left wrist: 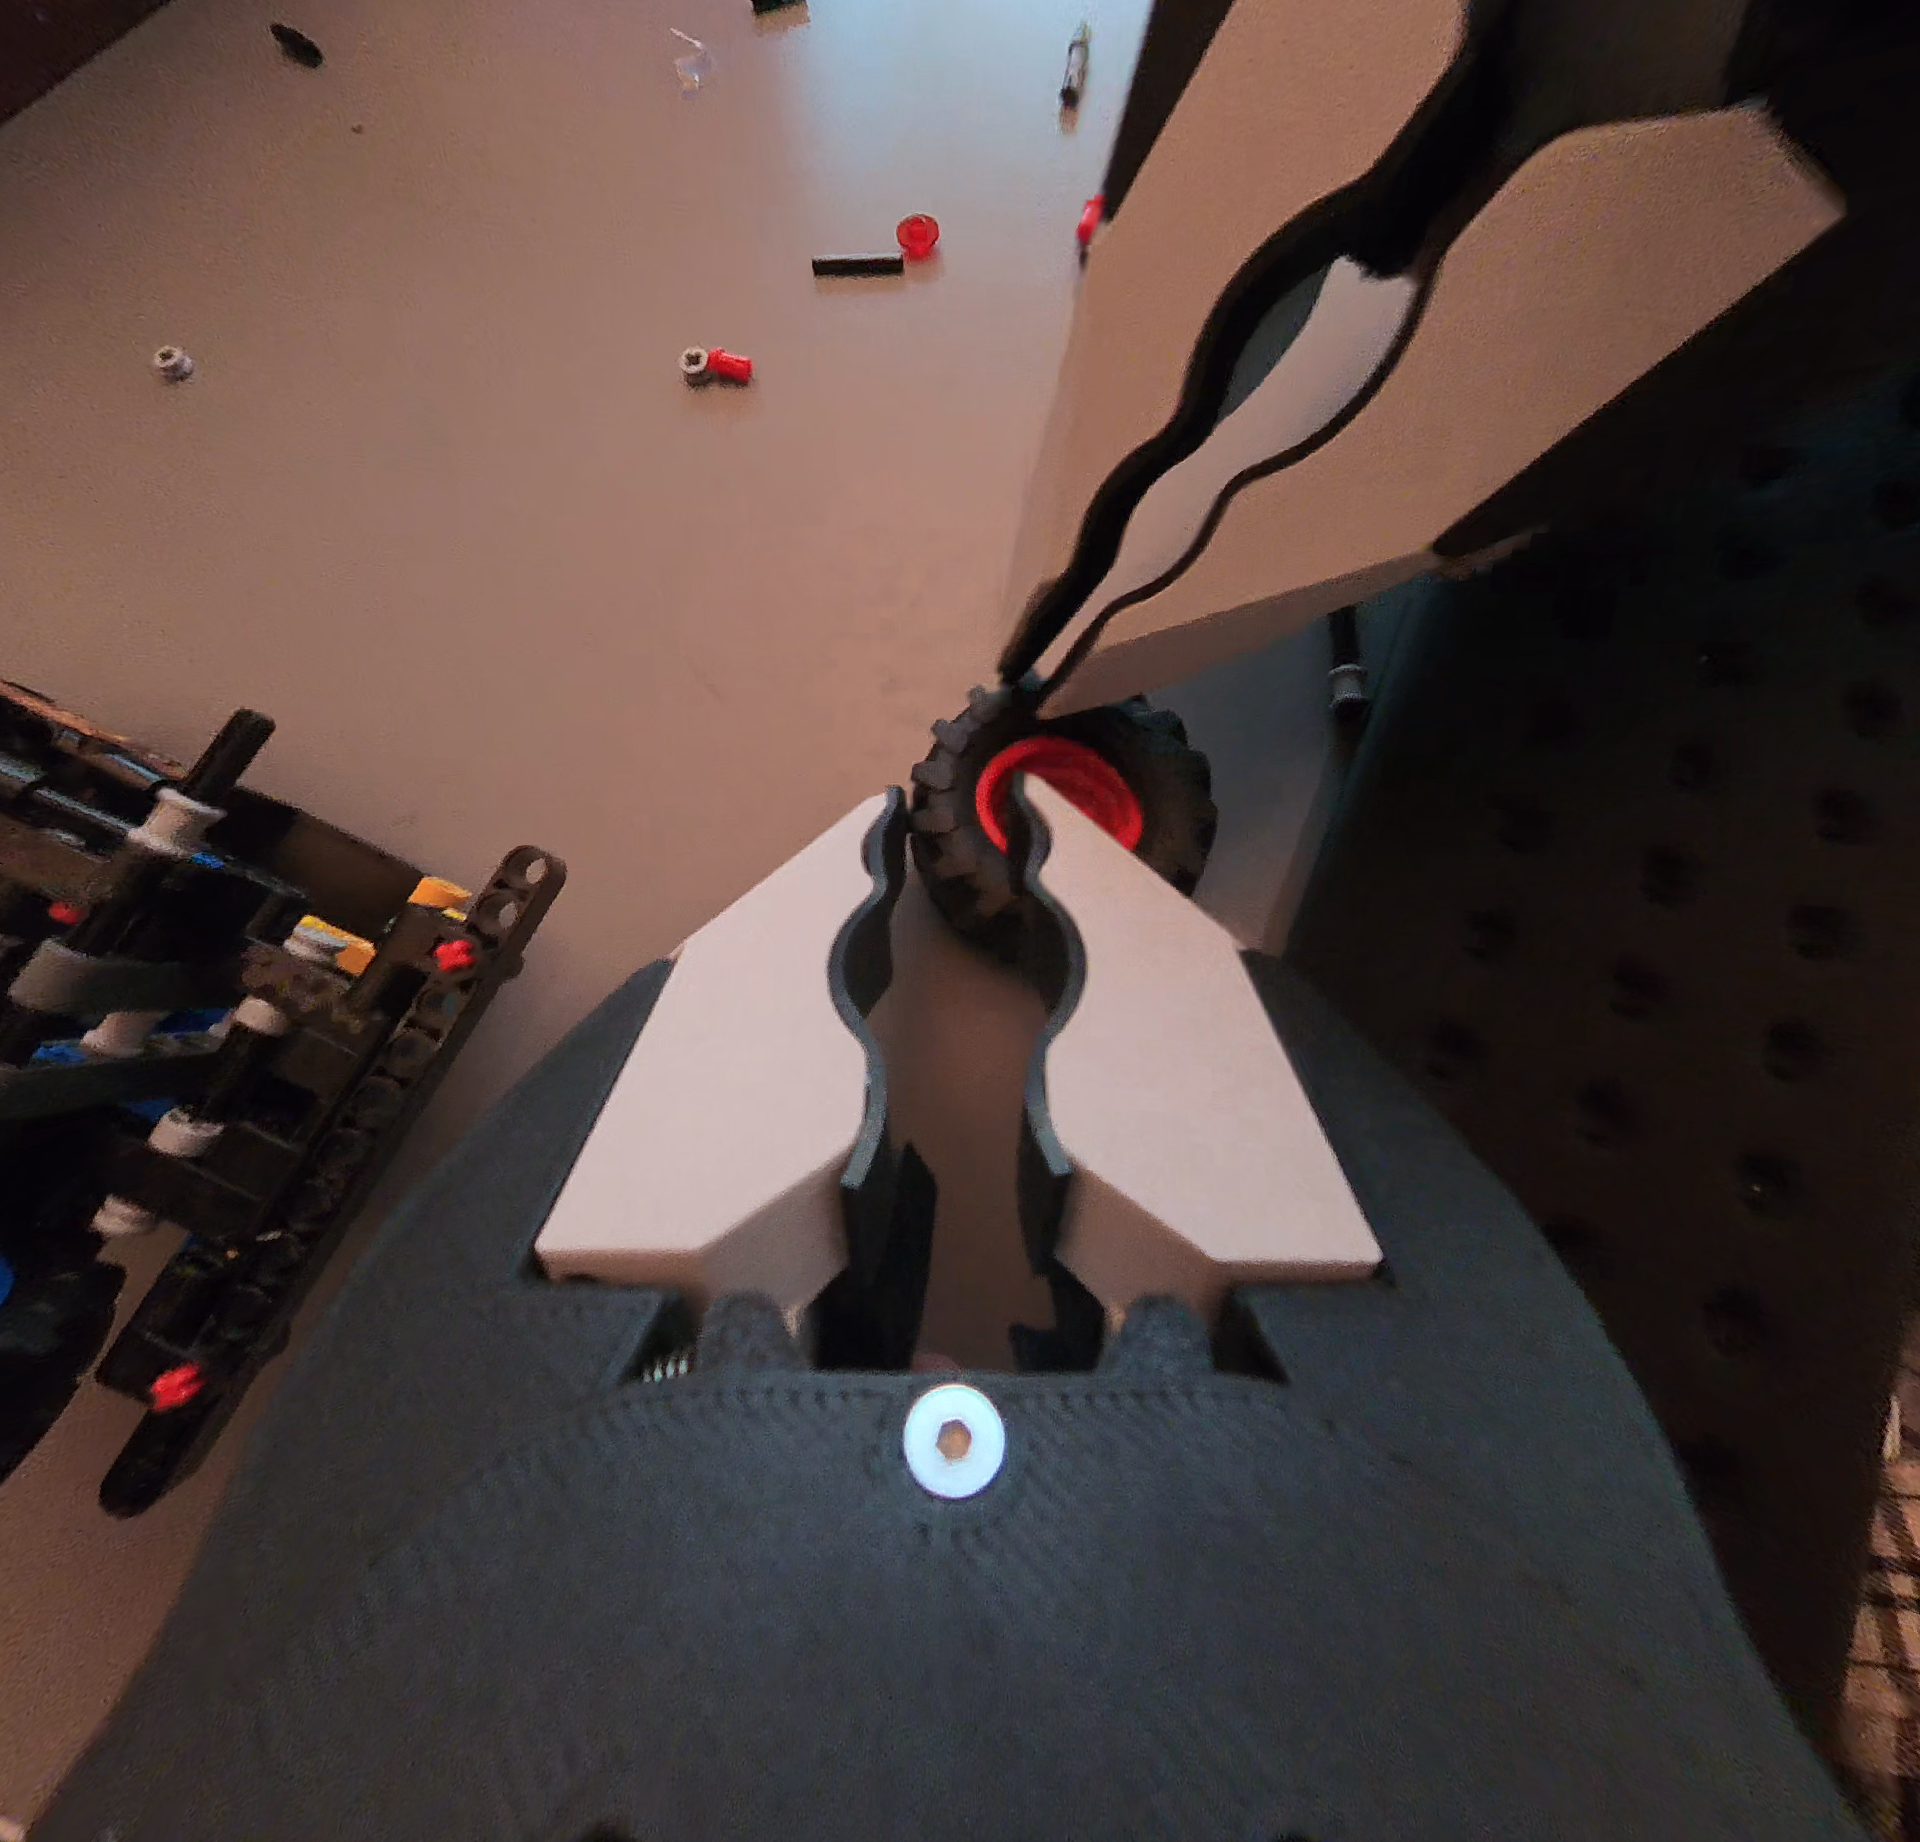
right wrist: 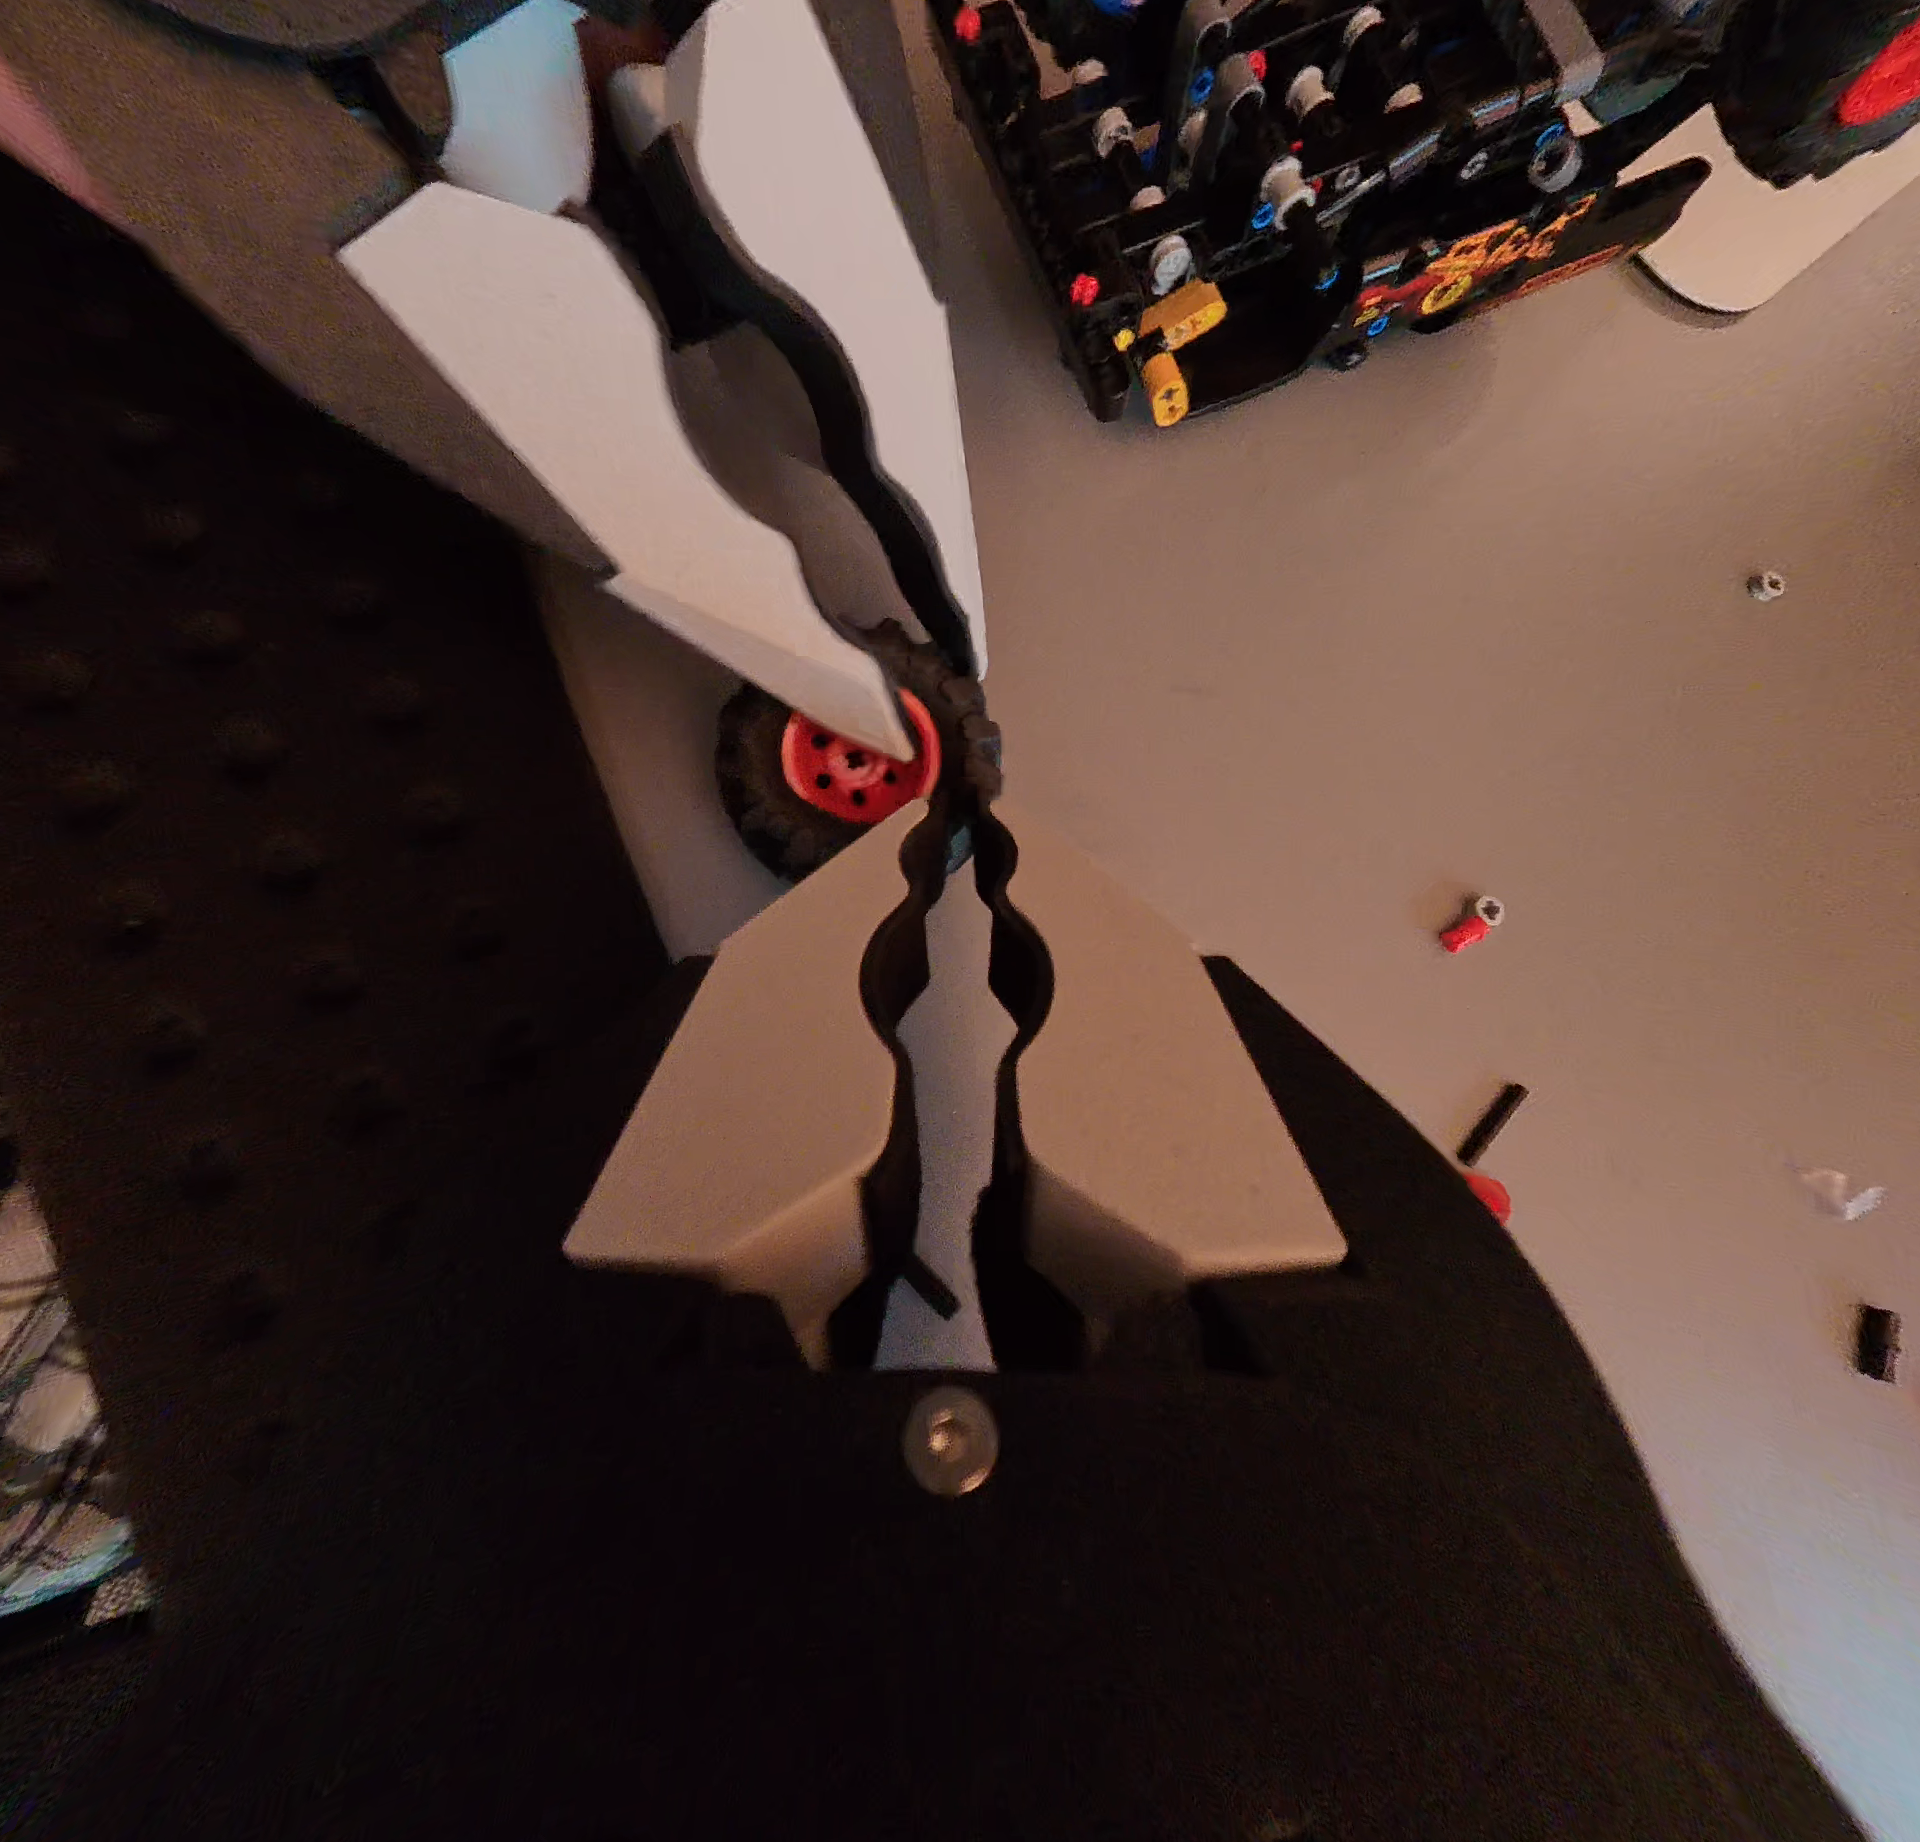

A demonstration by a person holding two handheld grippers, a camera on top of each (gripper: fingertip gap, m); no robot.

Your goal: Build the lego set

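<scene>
A small wheel (left wrist: 1070, 816), knobby black tyre on a red hub, sits near the surface (left wrist: 520, 545) edge. The left tool (left wrist: 961, 805) pinches its tyre wall; the right tool (right wrist: 961, 816) clamps the tread from opposite. The half-built black model (right wrist: 1299, 192) stands well apart.

Both grippers' fingers cover part of the wheel (right wrist: 831, 774); the model (left wrist: 208, 1065) runs off-frame.

A small wheel (left wrist: 1060, 816) (right wrist: 831, 764), knobbly black tyre on a red hub, stands on edge at the bench's (left wrist: 520, 493) rim. The half-built black model (left wrist: 229, 1044) (right wrist: 1299, 192), with yellow, blue and red parts, sits well apart.
</scene>
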